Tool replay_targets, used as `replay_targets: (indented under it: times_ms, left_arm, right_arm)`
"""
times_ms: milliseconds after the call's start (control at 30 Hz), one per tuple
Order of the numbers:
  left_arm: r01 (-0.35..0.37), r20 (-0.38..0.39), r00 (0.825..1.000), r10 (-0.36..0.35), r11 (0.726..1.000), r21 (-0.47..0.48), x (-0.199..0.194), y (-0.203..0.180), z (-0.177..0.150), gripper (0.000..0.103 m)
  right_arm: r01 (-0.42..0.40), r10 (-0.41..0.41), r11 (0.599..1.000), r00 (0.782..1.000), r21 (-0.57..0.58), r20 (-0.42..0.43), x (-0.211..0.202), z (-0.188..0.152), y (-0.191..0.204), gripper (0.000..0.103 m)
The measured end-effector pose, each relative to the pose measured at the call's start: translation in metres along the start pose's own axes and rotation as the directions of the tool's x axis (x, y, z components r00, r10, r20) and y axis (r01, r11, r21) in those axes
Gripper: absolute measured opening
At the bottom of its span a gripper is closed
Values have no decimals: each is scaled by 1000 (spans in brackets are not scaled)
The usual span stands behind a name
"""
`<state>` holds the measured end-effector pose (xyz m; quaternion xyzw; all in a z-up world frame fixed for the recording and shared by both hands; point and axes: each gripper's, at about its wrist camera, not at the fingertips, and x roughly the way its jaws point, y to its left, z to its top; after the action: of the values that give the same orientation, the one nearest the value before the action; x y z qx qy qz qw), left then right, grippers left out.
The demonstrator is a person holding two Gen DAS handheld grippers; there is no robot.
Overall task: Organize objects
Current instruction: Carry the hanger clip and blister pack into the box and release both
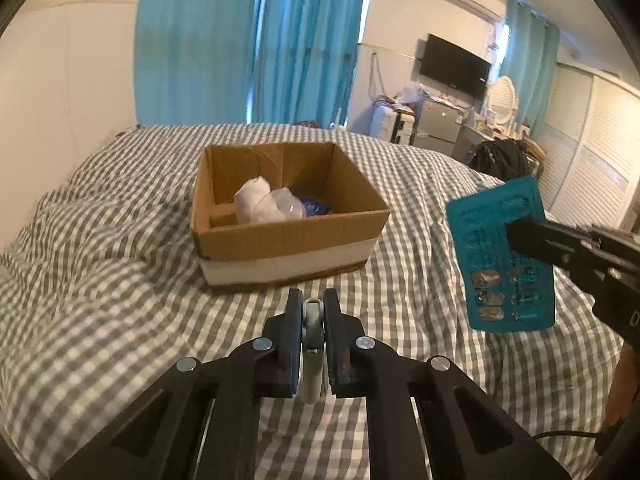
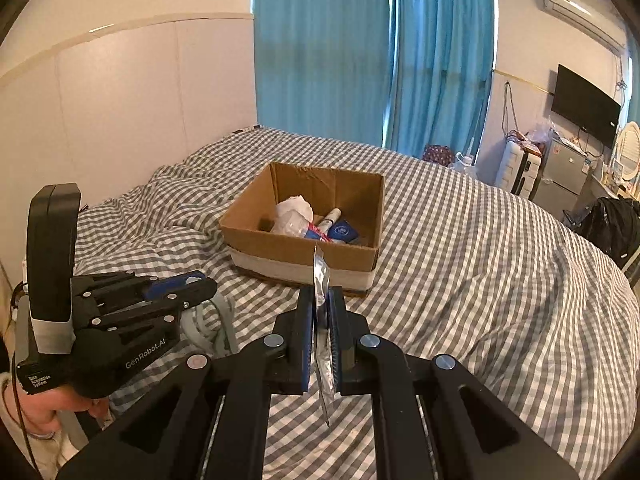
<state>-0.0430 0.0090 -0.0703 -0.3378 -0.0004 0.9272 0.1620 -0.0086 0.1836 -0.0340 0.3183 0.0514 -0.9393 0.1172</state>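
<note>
Left gripper [image 1: 312,312]: closed on a grey clip [image 1: 311,340], low over the bed [image 1: 120,300].
Right gripper [image 2: 320,312]: closed on blister pack [image 1: 500,256], held edge-up.
Box [image 1: 280,236]: straight ahead, farther off; left gripper looks nearer.

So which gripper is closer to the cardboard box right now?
Hard to call; the left looks slightly closer. The left gripper, shut on a grey object, sits just before the cardboard box. The right gripper holds a teal blister pack off its right side.
</note>
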Motion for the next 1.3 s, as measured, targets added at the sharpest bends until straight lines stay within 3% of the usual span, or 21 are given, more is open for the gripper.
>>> replay_targets:
  times_ms: [200, 467, 700, 867, 1100, 1300]
  left_arm:
    - [17, 23, 1000, -17, 1000, -8, 6, 9, 23, 10]
    - [-32, 119, 993, 25, 998, 52, 7, 14, 99, 10]
    - [-52, 124, 991, 47, 998, 37, 51, 33, 153, 10]
    - [-68, 87, 994, 66, 997, 28, 95, 47, 162, 10]
    - [-72, 16, 997, 71, 996, 58, 156, 50, 161, 10]
    - [-73, -3, 997, 73, 995, 70, 184, 48, 160, 10]
  right_arm:
    - [-13, 14, 1000, 1000, -18, 18, 8, 20, -2, 7]
    - [-34, 38, 998, 997, -52, 71, 24, 77, -8, 7]
    - [-79, 82, 996, 994, -36, 70, 74, 130, -27, 7]
    - [-115, 115, 993, 993, -28, 11, 133, 142, -39, 7]
    - [-155, 156, 988, 983, 19, -93, 217, 126, -56, 7]
    - [-168, 178, 982, 976, 84, -123, 248, 118, -77, 7]
